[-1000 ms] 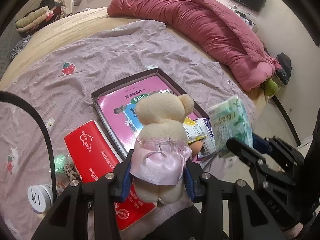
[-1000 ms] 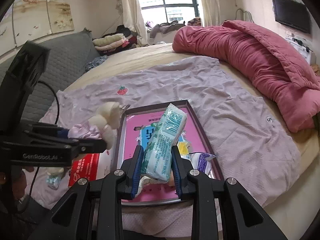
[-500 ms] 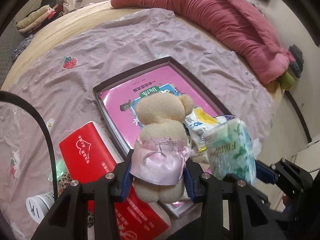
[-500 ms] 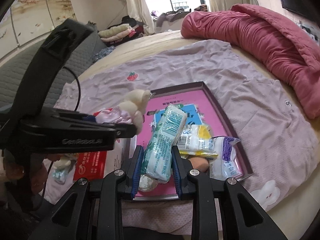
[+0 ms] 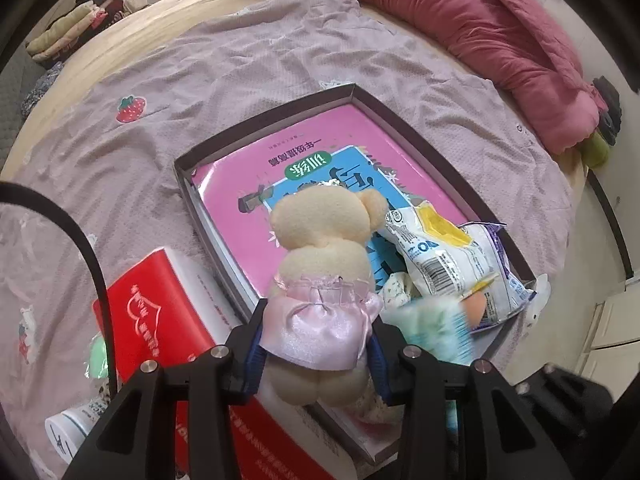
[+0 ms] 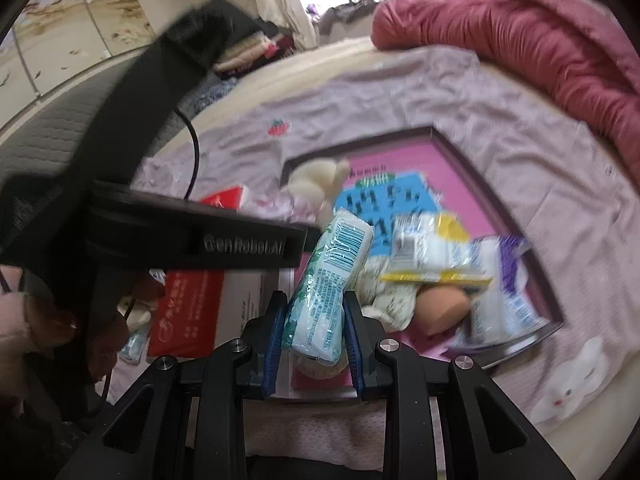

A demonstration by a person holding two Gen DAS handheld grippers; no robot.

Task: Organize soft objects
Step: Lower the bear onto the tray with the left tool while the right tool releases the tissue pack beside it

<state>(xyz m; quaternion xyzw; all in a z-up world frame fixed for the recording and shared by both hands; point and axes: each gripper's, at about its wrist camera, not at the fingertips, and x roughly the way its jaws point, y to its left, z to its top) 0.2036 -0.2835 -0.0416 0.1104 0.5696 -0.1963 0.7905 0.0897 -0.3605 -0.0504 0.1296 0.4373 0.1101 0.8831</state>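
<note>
While bear (image 5: 320, 280) clamped, tissue pack (image 6: 328, 280) gripped

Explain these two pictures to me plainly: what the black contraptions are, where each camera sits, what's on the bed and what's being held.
No robot here: a person holds a two-fingered tool in each hand, with a wide-angle camera on each looking along its fingers. One picture is from the left tool, which is shut on a teddy bear in a pink dress. The other is from the right tool, shut on a tissue pack; the left tool shows there as the big black bar. On the bed a purple sheet carries a shallow box holding a pink book, snack packets and an orange sponge. A red box lies beside it.
</note>
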